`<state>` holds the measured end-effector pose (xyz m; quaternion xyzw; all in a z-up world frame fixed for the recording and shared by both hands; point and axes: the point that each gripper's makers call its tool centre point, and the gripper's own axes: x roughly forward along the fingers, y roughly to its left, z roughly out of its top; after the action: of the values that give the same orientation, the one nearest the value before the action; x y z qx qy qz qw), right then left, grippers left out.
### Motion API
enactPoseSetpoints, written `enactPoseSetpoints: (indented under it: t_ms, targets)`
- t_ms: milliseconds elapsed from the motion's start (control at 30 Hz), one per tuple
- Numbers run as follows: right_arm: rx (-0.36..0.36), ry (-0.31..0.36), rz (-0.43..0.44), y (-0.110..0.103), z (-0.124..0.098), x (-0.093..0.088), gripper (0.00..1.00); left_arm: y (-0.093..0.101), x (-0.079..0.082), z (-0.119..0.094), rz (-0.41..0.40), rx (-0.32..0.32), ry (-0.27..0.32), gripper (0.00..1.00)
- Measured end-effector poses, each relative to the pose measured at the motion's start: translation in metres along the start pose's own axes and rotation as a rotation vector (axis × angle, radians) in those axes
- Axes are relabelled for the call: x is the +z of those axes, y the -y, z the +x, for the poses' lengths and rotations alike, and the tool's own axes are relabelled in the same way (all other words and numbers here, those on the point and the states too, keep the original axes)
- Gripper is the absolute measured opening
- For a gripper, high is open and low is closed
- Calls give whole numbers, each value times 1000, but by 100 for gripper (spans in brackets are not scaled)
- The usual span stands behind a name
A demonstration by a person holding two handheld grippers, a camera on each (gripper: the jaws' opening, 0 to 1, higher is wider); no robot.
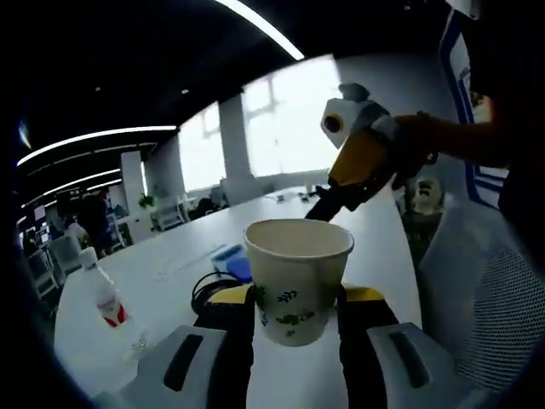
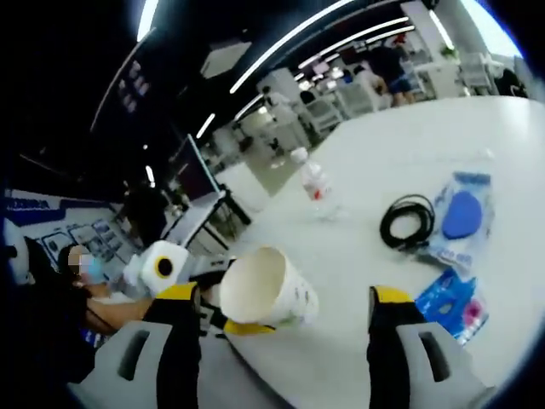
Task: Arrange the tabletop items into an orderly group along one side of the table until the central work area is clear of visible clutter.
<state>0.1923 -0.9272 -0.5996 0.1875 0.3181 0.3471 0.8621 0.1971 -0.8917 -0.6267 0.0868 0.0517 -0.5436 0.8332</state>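
**Paper cup held up between the left jaws, right jaws spread wide**

In the left gripper view, the left gripper [image 1: 296, 311] sits at the bottom centre with its two yellow-tipped black jaws closed against the sides of a white paper cup with a blue-and-green leaf print [image 1: 297, 279]. The cup stands upright, lifted above the white table [image 1: 375, 247]; its mouth faces up, but the inside cannot be seen from this angle. Just behind the cup, low at centre, a coiled black cable [image 1: 207, 290] and a blue packet [image 1: 230, 260] lie on the table. At lower left a clear plastic bottle with a white cap and red label [image 1: 100, 294] stands upright. At upper right the right gripper [image 1: 328, 204], yellow and black, reaches down toward the table, held by a person's hand [image 1: 415, 146].

In the right gripper view, the right gripper [image 2: 285, 311] shows at the bottom with its jaws spread far apart and nothing between them. The same cup appears at lower centre, tilted so its open mouth faces the camera; its interior looks empty. It is clamped by the left gripper at lower left. Further right lie two blue packets, one at lower right [image 2: 450, 300] and one above it [image 2: 462, 217], with the cable beside the upper one. The bottle stands beyond, at upper centre.
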Motion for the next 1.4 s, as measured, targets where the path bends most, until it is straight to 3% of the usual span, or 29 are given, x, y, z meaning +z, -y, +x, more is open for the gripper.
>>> enactPoseSetpoints:
  t_ms: [333,467,667,1033,1400]
  targets:
    - [-36,85,-37,12,-10,6,100,-25,-4,3,-56,68,4,36]
    - [-53,125,-51,16,-14,10,100,-38,-3,6,-81,106,15,36]
    - [-64,126,-36,22,-16,5,100,-63,-6,10,-142,169,32,36]
    - [-92,135,-11,38,-20,3,100,-100,-23,21,-125,259,0,36]
    - [-128,114,-37,51,-18,0,100,-137,-39,35,-161,357,-1,36]
